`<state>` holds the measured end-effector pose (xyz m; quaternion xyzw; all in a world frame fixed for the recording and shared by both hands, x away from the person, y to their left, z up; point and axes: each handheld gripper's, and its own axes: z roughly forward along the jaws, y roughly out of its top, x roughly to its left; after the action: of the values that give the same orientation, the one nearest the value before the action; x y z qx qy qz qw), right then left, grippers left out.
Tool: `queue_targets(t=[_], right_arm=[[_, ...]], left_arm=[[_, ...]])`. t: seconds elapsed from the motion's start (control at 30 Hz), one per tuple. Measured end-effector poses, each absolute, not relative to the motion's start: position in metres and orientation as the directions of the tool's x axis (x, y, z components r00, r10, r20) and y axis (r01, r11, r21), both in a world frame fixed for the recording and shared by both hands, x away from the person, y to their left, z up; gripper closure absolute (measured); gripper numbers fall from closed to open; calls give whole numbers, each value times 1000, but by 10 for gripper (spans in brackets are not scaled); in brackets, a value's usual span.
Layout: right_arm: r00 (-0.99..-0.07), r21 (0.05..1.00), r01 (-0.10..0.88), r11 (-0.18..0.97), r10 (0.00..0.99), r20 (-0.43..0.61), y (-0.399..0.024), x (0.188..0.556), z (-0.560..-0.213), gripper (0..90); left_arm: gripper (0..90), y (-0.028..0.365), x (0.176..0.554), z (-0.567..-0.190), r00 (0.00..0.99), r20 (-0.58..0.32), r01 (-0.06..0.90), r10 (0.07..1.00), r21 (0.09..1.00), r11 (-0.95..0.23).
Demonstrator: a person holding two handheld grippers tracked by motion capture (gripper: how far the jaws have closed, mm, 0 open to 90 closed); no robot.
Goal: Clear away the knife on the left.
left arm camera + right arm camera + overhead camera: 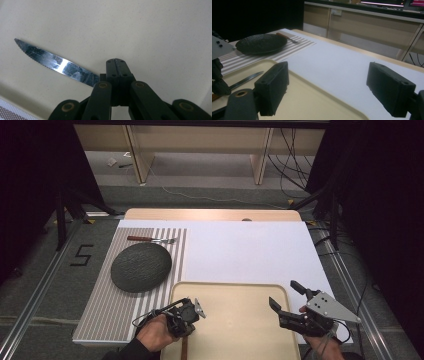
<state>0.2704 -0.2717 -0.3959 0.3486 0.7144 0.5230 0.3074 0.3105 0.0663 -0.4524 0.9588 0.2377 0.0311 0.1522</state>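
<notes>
The left gripper (196,309) was held closed at lower centre; the right gripper (285,296) was held wide open at lower right.

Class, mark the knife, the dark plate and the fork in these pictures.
knife (55,62): left gripper view, middle of the shiny blade.
dark plate (141,267): high view, centre of its textured top.
fork (150,239): high view, along the shaft beyond the plate.
</notes>
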Motion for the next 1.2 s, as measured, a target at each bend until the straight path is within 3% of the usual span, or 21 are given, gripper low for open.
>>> queue_targets(t=[0.7, 1.2], right_arm=[[-567, 962, 176, 211, 820, -76, -272, 270, -396, 191], [-568, 962, 176, 210, 820, -75, -272, 270, -396, 191]], left_arm=[[893, 84, 315, -454, 887, -54, 459, 459, 217, -862], [893, 93, 319, -453, 867, -64, 495, 495, 232, -837]])
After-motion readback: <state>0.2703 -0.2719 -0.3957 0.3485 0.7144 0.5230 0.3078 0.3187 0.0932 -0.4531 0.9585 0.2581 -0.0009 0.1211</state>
